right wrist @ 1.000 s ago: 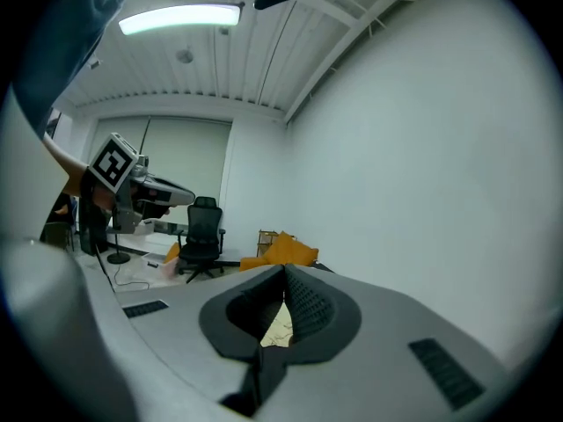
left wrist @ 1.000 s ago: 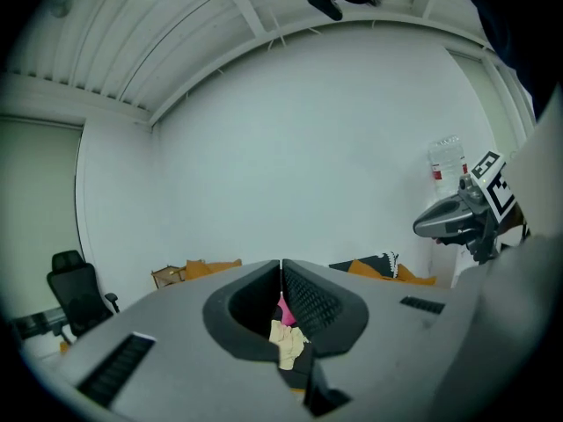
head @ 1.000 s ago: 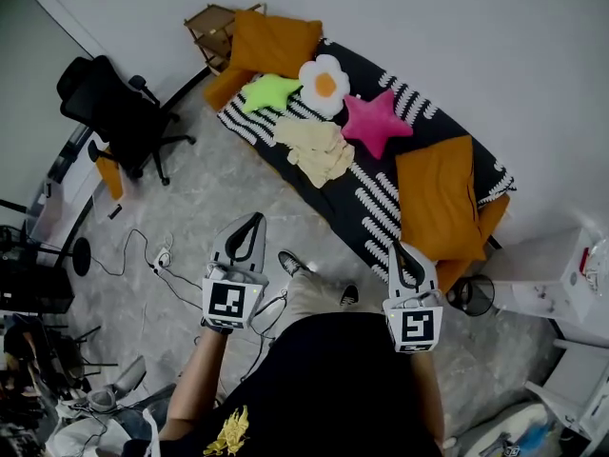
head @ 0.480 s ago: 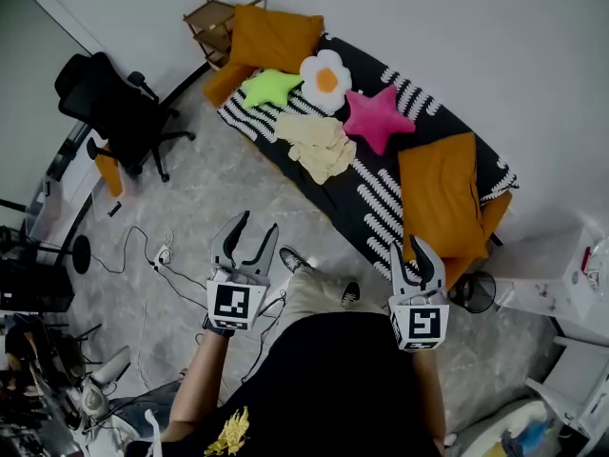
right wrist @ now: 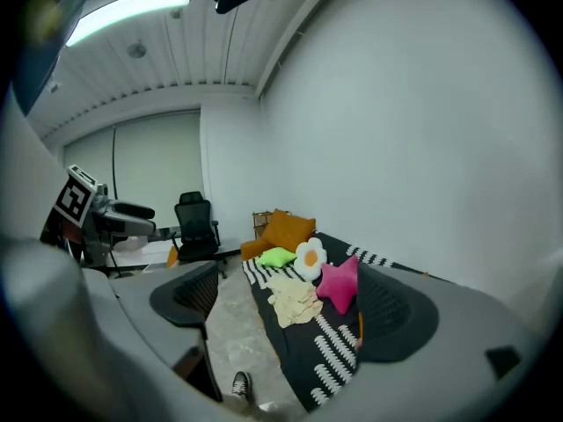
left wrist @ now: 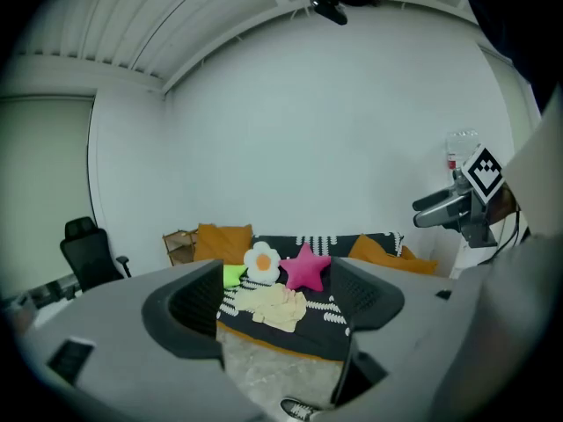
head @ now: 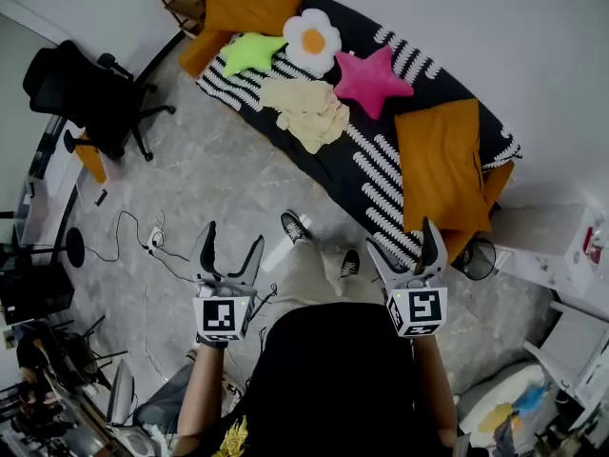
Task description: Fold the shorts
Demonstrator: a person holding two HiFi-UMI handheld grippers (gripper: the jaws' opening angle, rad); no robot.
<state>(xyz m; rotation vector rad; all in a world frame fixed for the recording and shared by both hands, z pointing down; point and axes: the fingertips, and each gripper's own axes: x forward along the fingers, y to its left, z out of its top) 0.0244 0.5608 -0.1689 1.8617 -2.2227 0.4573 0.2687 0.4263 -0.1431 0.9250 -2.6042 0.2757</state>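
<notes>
— What's the room like from where you stand?

— Grey marbled floor (head: 209, 174), plain white walls, and a low bed (head: 381, 181) in a black cover with white stripes, set along the wall. A black office chair (head: 84, 89) stands well off one end of the bed.

— And the shorts?

— The shorts (head: 306, 112) are pale yellow, crumpled in a loose heap on the bed, close to its floor-side edge and not folded at all. They share the bed with a pink star cushion (head: 373, 76) just beside them, a flower cushion (head: 312, 38) and a green star cushion (head: 252, 52). An orange pillow (head: 440, 165) lies towards the other end of the bed.

— The grippers?

— The person stands on the floor, short of the bed. The left gripper (head: 233, 236) and right gripper (head: 402, 236) point towards the bed, well apart from the shorts. Both pairs of fingers (left wrist: 189, 310) have just been opening. They stand wide, with nothing between them.
</notes>
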